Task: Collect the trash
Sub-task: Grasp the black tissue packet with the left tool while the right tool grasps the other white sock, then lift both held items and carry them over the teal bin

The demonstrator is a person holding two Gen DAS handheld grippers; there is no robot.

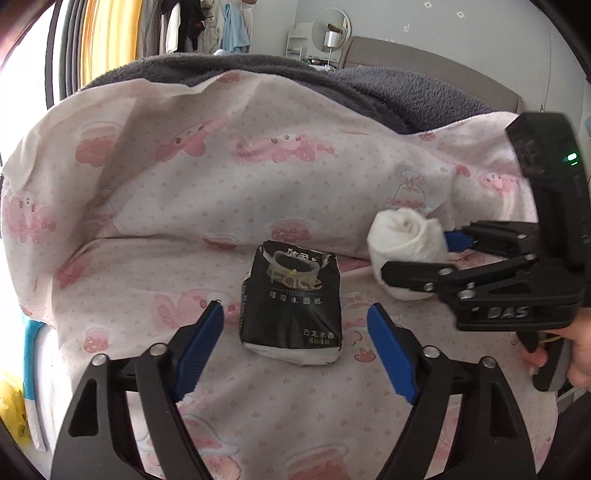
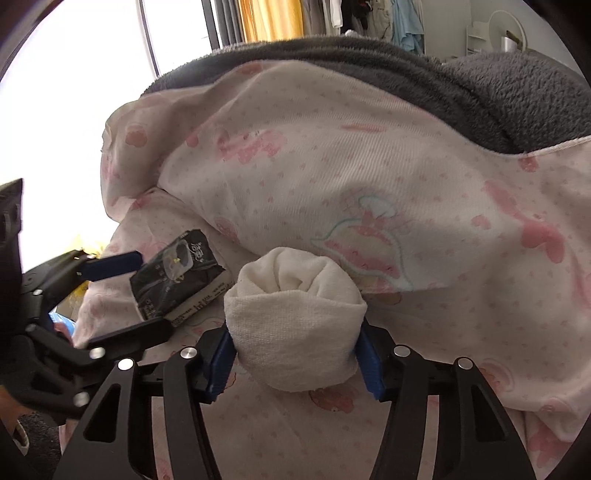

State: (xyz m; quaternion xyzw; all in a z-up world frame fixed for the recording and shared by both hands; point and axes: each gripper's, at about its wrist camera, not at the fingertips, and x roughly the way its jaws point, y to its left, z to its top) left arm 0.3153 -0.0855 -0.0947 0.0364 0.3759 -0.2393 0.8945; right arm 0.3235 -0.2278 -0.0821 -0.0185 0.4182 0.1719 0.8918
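A black tissue pack (image 1: 291,306) lies on the pink-print sheet (image 1: 147,206). My left gripper (image 1: 295,350) is open, one blue pad on each side of the pack, with gaps showing. The right wrist view shows that gripper (image 2: 136,295) reaching in from the left around the same pack (image 2: 181,277). A white rolled-up cloth wad (image 2: 295,325) sits to the pack's right. My right gripper (image 2: 295,362) is shut on it, both blue pads pressing its sides. From the left wrist view, the wad (image 1: 402,240) is between the right gripper's (image 1: 413,254) fingers.
A folded-back pink quilt (image 2: 332,166) rises just behind both objects, with a dark grey fleece blanket (image 1: 406,96) beyond it. A yellow bag (image 1: 11,410) lies past the bed's left edge. Hanging clothes (image 1: 207,26) and a round mirror (image 1: 330,27) stand at the back.
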